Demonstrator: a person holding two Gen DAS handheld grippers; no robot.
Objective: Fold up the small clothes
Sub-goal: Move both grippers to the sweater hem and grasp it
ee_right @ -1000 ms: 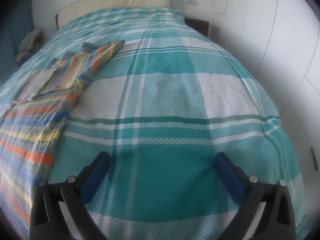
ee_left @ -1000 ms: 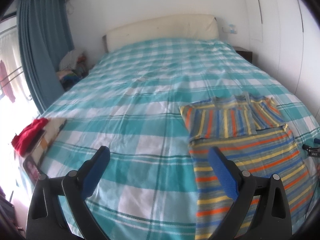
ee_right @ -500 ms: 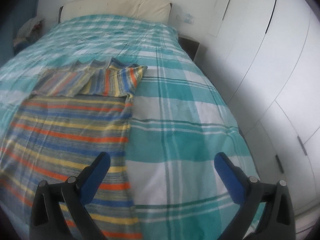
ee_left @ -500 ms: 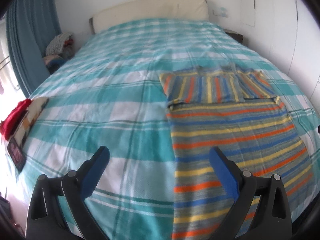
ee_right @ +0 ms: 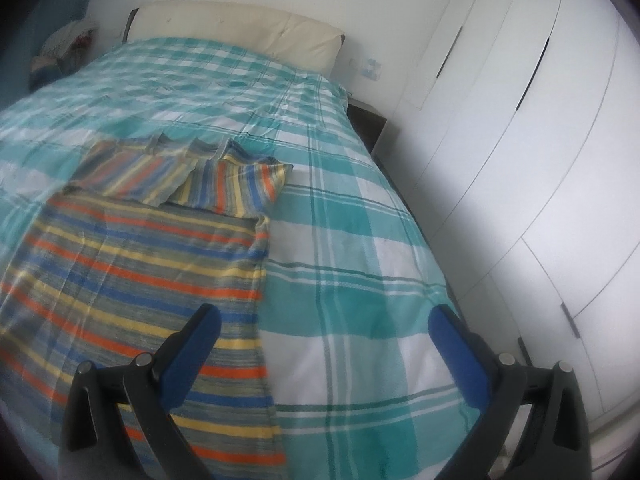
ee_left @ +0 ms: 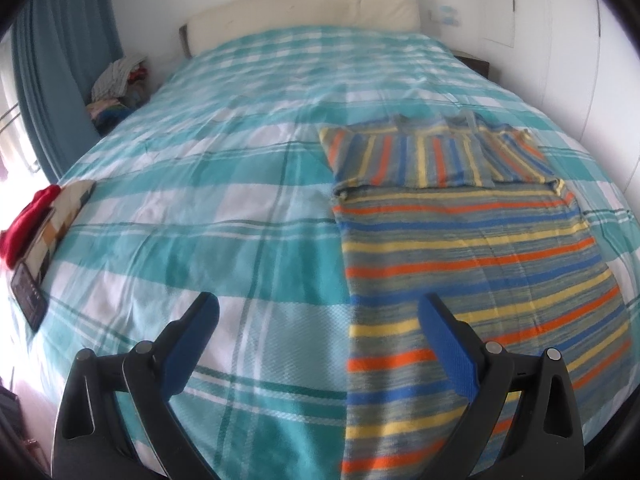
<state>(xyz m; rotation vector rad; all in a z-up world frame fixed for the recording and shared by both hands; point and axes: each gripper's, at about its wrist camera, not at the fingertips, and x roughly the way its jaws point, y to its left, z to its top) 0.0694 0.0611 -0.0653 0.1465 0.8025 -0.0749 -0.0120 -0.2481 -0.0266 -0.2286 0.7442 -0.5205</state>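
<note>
left wrist view: the left tongs (ee_left: 316,312) are spread wide and hold nothing, poised above the bed (ee_left: 224,184) with its teal-and-white checked cover. the striped garment (ee_left: 472,264) lies flat on the right half of the bed, its two sleeves folded inward across the upper part; the right blue finger (ee_left: 448,344) hangs over the garment's left portion, the other over bare cover. a cream headboard (ee_left: 304,12) stands at the far end. a red cloth (ee_left: 28,220) rests on a patterned item at the left edge of the bed, with a dark flat device (ee_left: 28,296) just beside it.

right wrist view: the right tongs (ee_right: 324,328) are likewise spread and empty, straddling the right edge of the striped garment (ee_right: 132,276). a white wardrobe (ee_right: 540,168) stands to the right of the bed (ee_right: 360,240).
</note>
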